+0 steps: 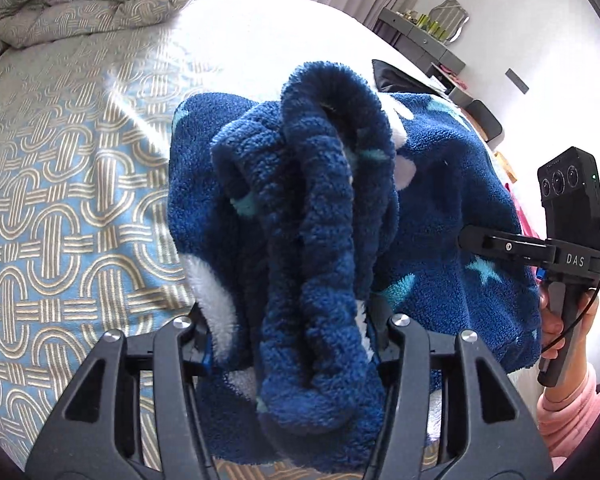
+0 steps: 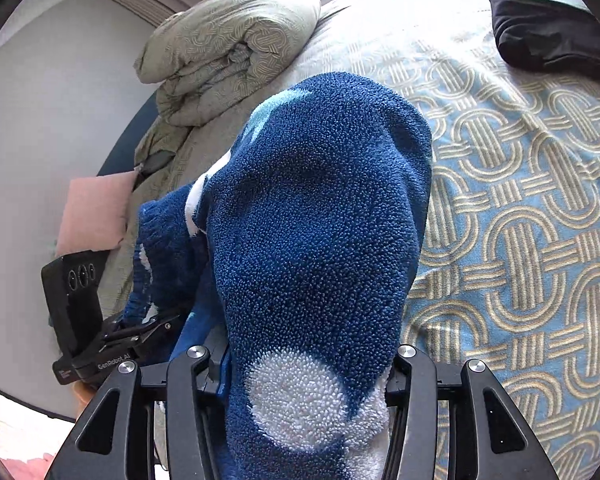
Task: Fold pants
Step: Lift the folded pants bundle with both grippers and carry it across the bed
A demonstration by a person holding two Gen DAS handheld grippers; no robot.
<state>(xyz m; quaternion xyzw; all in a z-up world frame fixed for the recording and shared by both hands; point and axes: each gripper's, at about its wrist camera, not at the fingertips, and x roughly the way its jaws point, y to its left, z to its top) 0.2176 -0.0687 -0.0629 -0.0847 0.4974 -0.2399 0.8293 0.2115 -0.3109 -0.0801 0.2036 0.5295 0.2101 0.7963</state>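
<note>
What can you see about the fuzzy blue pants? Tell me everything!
The fleece pants are dark blue and fluffy, with white blobs and light blue stars. A thick ribbed band bunches up in the left gripper, whose jaws pinch it. Another fold with a white patch is pinched in the right gripper. The pants hang draped between both, above the patterned bedspread.

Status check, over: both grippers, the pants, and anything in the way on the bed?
Left gripper and right gripper: jaws shut on the blue fleece pants. Pants bunched, lifted over the patterned bedspread. Black cloth lies well clear.
</note>
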